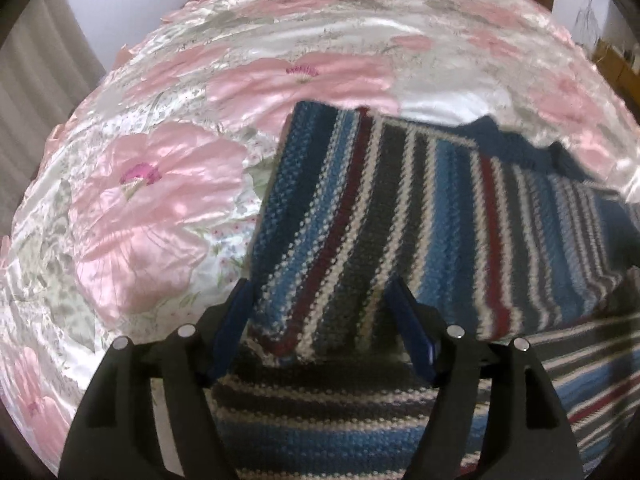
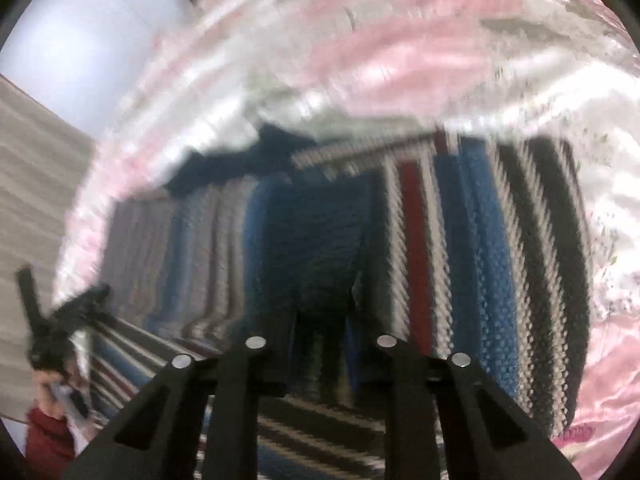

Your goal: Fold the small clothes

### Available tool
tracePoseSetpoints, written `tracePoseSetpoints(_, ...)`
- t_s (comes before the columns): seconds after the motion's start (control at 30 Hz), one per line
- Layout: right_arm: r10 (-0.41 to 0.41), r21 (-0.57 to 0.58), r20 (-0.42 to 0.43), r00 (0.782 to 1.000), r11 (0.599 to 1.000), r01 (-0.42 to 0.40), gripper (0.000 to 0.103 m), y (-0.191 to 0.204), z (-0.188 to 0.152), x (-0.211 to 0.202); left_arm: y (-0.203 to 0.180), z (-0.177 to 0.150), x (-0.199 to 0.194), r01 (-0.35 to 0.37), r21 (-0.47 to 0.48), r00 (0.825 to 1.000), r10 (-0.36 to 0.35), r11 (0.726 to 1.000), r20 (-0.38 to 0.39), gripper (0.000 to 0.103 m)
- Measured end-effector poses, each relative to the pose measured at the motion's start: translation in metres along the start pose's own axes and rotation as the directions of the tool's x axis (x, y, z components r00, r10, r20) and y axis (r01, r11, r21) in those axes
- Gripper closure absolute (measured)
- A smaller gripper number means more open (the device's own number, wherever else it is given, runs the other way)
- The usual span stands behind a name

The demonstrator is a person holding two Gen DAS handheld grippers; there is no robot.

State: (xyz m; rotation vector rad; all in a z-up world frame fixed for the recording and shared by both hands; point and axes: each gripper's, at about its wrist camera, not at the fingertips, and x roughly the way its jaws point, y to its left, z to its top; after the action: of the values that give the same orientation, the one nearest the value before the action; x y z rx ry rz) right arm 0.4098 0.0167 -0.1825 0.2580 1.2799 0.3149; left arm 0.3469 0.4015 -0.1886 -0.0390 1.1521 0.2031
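Because you wanted the fold to land square, you had both tools working the same striped knitted garment [image 1: 400,208] on the pink flowered satin bedspread [image 1: 152,208]; the upper layer was doubled over a lower part that lay flat beneath the fingers, stripes running crosswise there. Your left gripper [image 1: 320,320] had its blue-padded fingers [image 1: 230,328] spread wide, one at each side of the folded edge's corner, not pinching it; that read as a release or a reach, and I could not tell which. Your right gripper [image 2: 320,344] was too blurred and shadowed at the tips; whether it clamped the dark blue cloth between them, I could not tell. In the right view the other tool and a red sleeve [image 2: 48,432] showed at the far left; the garment lay mid-bed, well clear of the edges.
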Motion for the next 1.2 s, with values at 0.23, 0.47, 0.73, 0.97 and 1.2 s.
tracePoseSetpoints(0.23,0.017,0.019,0.012,1.0,1.0,-0.017,0.065,-0.005,-0.011,-0.007,0.012,-0.006,-0.012,0.04,-0.066,0.999,-0.039,0.997,0.013,0.032)
tracePoseSetpoints(0.47,-0.074,-0.02,-0.018,0.997,0.997,0.074,0.069,-0.002,-0.016,0.007,-0.004,-0.009,0.003,-0.006,-0.009,1.0,0.006,1.0,-0.016,0.028)
tracePoseSetpoints(0.73,-0.022,-0.044,0.043,0.999,0.999,0.024,0.052,0.003,-0.061,-0.055,0.016,-0.036,-0.05,0.06,-0.006,0.998,-0.06,0.998,-0.037,0.022)
tracePoseSetpoints(0.97,-0.06,-0.071,-0.01,0.998,0.996,0.059,0.045,-0.003,-0.166,-0.104,0.044,-0.134,-0.097,0.06,0.01,0.988,-0.058,0.998,-0.142,0.02)
tracePoseSetpoints(1.2,-0.087,0.001,-0.056,0.995,0.996,0.088,0.037,-0.013,-0.265,-0.13,0.065,-0.217,-0.119,0.073,-0.03,0.968,-0.078,0.997,-0.238,0.019)
